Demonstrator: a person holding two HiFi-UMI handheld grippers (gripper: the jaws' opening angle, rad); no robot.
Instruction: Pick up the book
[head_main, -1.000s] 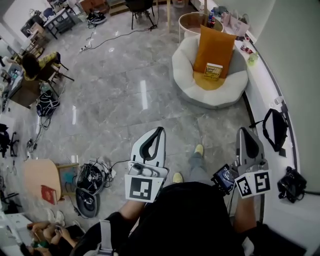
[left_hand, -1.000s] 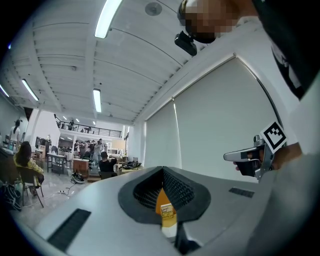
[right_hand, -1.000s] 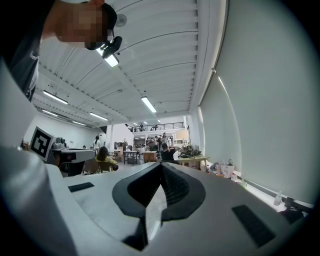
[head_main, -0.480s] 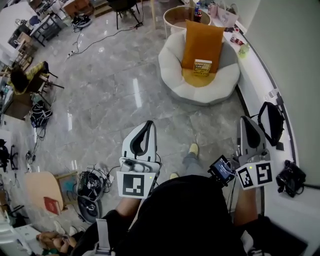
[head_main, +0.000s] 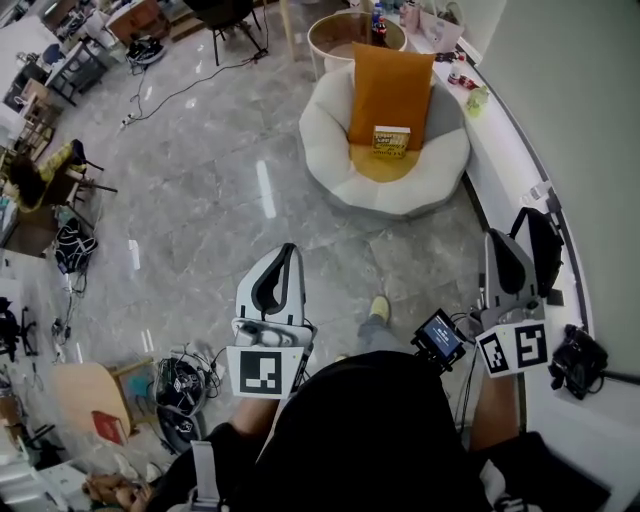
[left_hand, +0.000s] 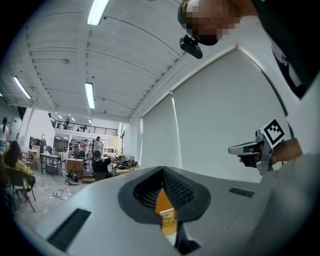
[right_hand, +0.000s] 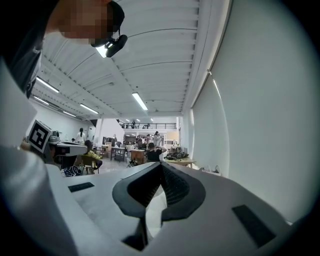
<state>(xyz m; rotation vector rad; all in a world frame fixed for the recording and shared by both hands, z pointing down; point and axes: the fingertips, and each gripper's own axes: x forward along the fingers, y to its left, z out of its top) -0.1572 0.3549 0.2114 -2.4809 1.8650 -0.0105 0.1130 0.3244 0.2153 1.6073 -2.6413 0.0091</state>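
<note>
Grey marble floor (head_main: 200, 200), book (head_main: 391, 138) on white chair (head_main: 325, 135), left tool (head_main: 290, 250) and right tool (head_main: 497, 240) closed

The book (head_main: 391, 139) is too small for its cover print to be read. In the left gripper view only a strip of it shows through the jaw gap, the rest hidden. The chair (head_main: 330, 150) hides the near side of the round table (head_main: 320, 40).
</note>
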